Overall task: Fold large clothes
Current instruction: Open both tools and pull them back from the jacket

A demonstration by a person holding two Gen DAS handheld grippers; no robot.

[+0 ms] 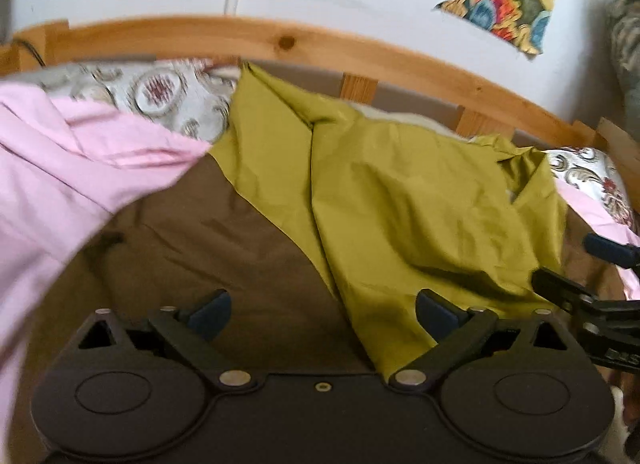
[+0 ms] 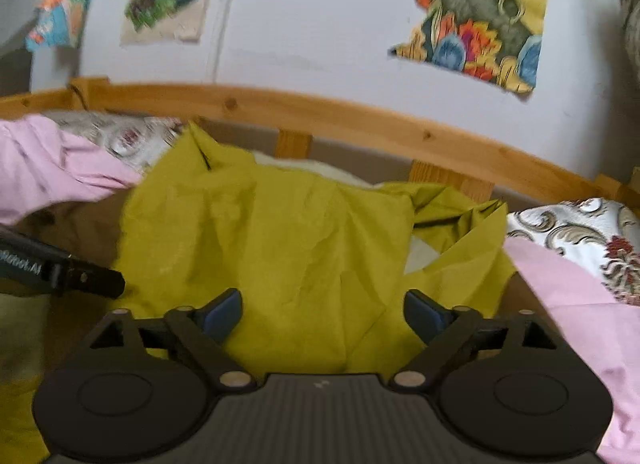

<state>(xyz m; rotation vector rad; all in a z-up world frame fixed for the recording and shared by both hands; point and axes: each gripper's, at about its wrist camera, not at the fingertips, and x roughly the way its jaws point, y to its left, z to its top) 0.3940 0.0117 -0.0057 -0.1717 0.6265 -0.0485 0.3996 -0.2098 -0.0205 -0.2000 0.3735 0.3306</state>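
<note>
A crumpled olive-green garment (image 1: 400,200) lies spread on a brown bed cover (image 1: 224,248). My left gripper (image 1: 322,312) hovers open at the garment's near left edge, its right finger over the cloth and its left finger over the brown cover. Nothing sits between the pads. In the right wrist view the same garment (image 2: 280,232) fills the middle, and my right gripper (image 2: 322,312) stands open just above its near part, gripping nothing. The right gripper (image 1: 580,268) also shows at the right edge of the left wrist view, and a finger of the left gripper (image 2: 96,282) shows at the left of the right wrist view.
Pink cloth (image 1: 60,168) is heaped at the left, and more pink cloth (image 2: 568,304) lies at the right. Patterned pillows (image 2: 580,232) rest against the wooden bed rail (image 1: 280,40). Behind it is a white wall with colourful fabric pieces (image 2: 480,12).
</note>
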